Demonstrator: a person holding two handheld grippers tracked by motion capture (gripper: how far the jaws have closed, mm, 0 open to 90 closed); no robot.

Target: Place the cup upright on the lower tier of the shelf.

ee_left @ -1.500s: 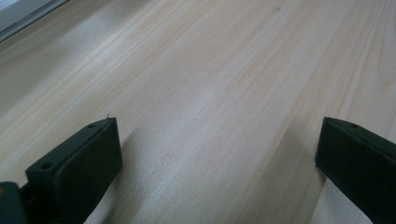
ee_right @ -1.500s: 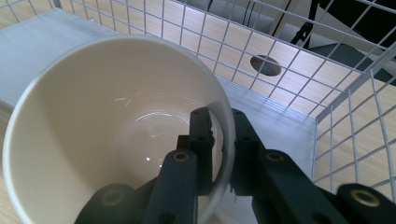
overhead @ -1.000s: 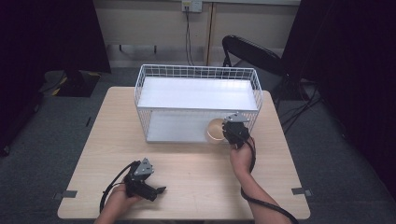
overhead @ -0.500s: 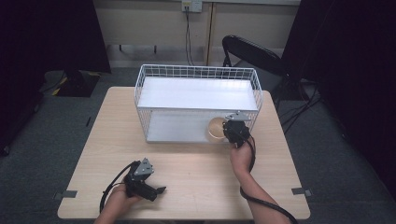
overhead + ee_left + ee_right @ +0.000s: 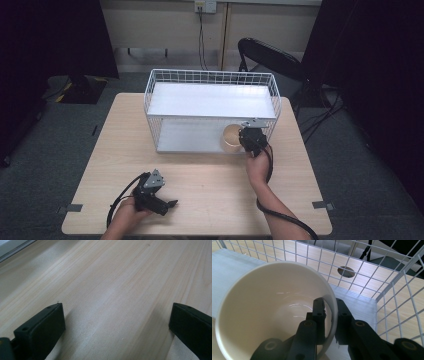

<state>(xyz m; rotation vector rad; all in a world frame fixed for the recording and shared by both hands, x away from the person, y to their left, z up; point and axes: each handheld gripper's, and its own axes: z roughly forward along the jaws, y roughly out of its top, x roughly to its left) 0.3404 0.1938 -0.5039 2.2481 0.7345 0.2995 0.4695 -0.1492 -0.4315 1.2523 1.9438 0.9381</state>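
The right gripper [image 5: 329,315] holds the cream bowl [image 5: 272,307] by its rim: one jaw is inside the bowl, the other outside, both pressed on the wall. The bowl is in the wire basket [image 5: 210,80], at its 4 o'clock corner. The right gripper view shows this pinch; the high view shows the left gripper [image 5: 167,204] low on the tabletop [image 5: 210,175], jaws wide open and empty. Compared with one second ago, nothing has moved.

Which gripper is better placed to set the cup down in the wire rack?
Right. The right gripper is shut on the cup wall, one jaw inside, one outside, already at the wire rack and its lower shelf. The left gripper rests open on the table, near the front edge, apart from the rack.
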